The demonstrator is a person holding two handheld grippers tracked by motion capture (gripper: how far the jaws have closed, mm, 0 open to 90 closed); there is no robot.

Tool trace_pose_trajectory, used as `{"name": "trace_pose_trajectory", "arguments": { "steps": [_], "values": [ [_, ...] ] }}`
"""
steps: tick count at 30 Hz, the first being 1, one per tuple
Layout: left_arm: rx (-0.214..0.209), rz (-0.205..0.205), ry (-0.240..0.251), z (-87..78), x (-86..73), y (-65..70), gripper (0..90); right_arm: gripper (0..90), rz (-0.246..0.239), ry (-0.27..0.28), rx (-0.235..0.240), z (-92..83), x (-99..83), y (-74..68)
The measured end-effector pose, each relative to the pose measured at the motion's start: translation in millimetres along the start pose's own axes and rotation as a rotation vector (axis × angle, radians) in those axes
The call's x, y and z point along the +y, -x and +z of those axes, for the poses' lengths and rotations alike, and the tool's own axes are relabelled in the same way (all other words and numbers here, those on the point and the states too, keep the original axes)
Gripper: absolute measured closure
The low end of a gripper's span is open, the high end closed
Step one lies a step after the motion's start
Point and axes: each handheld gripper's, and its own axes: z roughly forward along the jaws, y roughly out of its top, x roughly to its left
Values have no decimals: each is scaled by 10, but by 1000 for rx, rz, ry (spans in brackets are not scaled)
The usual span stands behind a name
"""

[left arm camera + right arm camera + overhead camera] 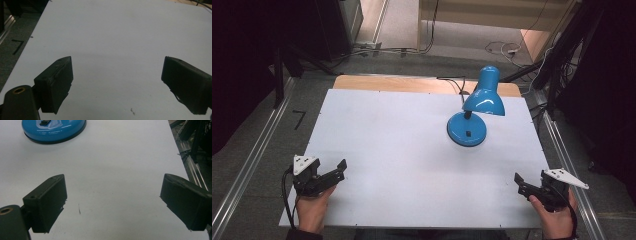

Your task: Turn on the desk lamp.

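A white tabletop [402, 150] fills the middle of the high view, with a strip of bare wood [387, 82] along its far edge. Grey floor [262, 140] surrounds it. Metal rails [247, 170] run diagonally at lower left and lower right. A black mark [299, 119] sits on the floor at left. Cables [502, 48] lie at the upper right, near a pale wooden frame [492, 17]. Dark stands [282, 60] fill the upper corners. Lighting is dim.
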Motion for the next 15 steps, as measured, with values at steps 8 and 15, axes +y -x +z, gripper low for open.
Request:
{"name": "trace_pose_trajectory", "arguments": {
  "steps": [8, 15],
  "values": [
    [-3, 3, 1, -11, -3, 0, 108, 61, -12, -2, 5, 23, 8, -34],
    [-4, 2, -1, -7, -3, -1, 108, 60, -24, -26, 29, 77, 22, -114]
  ]
}}
